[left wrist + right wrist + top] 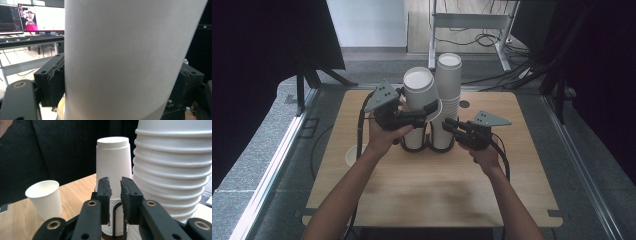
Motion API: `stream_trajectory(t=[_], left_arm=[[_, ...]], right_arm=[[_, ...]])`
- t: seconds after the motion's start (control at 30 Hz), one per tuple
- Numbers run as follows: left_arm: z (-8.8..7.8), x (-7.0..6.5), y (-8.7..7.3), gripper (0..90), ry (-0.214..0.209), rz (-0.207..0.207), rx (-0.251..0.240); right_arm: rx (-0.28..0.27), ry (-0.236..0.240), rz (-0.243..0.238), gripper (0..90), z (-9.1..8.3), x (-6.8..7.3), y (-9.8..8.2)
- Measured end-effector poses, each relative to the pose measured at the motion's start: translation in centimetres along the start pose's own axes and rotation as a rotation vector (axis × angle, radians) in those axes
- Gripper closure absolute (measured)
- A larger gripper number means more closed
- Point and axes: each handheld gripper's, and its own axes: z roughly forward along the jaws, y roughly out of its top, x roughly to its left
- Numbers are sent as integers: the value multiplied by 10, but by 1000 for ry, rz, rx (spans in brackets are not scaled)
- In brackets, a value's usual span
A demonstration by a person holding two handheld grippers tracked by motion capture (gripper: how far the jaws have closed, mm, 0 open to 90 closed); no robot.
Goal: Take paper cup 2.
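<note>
Two stacks of upside-down white paper cups stand in a black wire holder [428, 146] at the table's middle. My left gripper [424, 107] is shut on a white cup [419, 87] that tilts atop the left stack [414, 137]. That cup [125, 57] sits between both pads [56, 80]. My right gripper [446, 124] points at the lower part of the taller right stack [448, 95]. Its jaws [115, 182] stand a narrow gap apart with nothing pressed between the pads. The left stack [113, 162] and right stack [172, 170] rise just behind them.
A single upright cup [353, 156] stands near the wooden table's [437, 190] left edge, also seen as cup [45, 197]. A metal desk frame [469, 20] and floor cables lie beyond the table. Monitors [40, 17] sit on a desk far off.
</note>
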Motion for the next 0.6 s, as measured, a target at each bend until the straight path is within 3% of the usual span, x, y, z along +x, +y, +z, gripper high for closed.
stream_trajectory(t=[0.6], left_arm=[[-25,-13,-45,155,-22,-11,34]], right_arm=[[-15,-10,11,678,-6,13,-33]])
